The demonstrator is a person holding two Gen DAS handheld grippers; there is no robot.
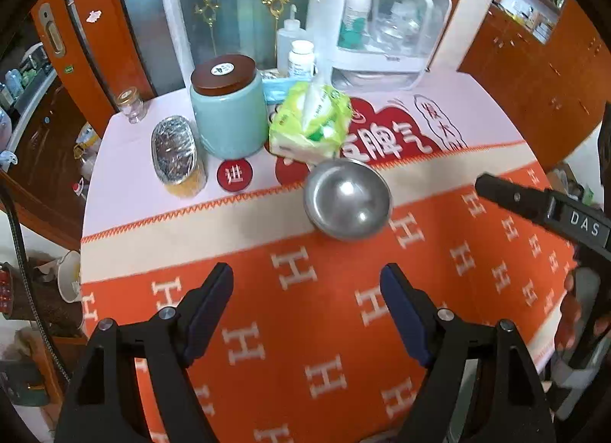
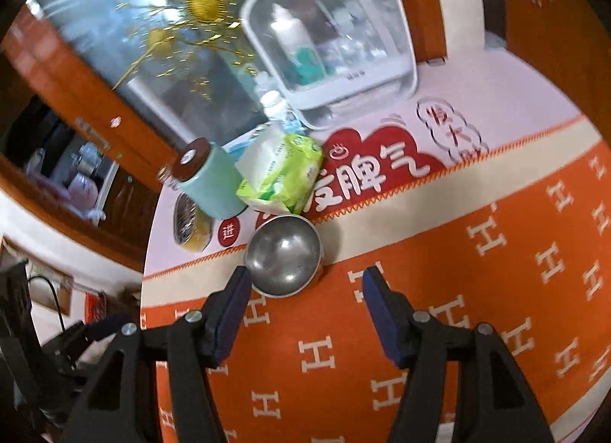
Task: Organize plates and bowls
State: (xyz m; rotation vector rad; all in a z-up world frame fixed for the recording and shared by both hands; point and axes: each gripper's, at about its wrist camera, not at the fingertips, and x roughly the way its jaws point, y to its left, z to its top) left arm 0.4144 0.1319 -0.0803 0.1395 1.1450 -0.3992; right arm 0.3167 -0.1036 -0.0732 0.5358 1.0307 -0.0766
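Right wrist view: right tool (image 2: 305,284) wide open, gripping nothing, hovering just short of the steel bowl (image 2: 283,260), left pad nearly at the near rim. Bowl upright and empty on the counter (image 2: 439,290), right where the cream stripe meets the orange cloth, just in front of the tissue pack (image 2: 280,176). Left tool (image 1: 307,286) also spread open and empty, well back from the bowl (image 1: 347,200).

Probably best to grab the rim: one finger inside, one outside, then squeeze firmly, since slick metal likes to slip. Worth coming in from the near side so the tissue pack doesn't get shoved.

Count-wise: one bowl, zero plates in sight. Also one teal jar (image 1: 228,107), one tissue pack, one foil-covered tub (image 1: 175,155), one small glass jar (image 1: 130,105), one white storage box (image 1: 378,19).
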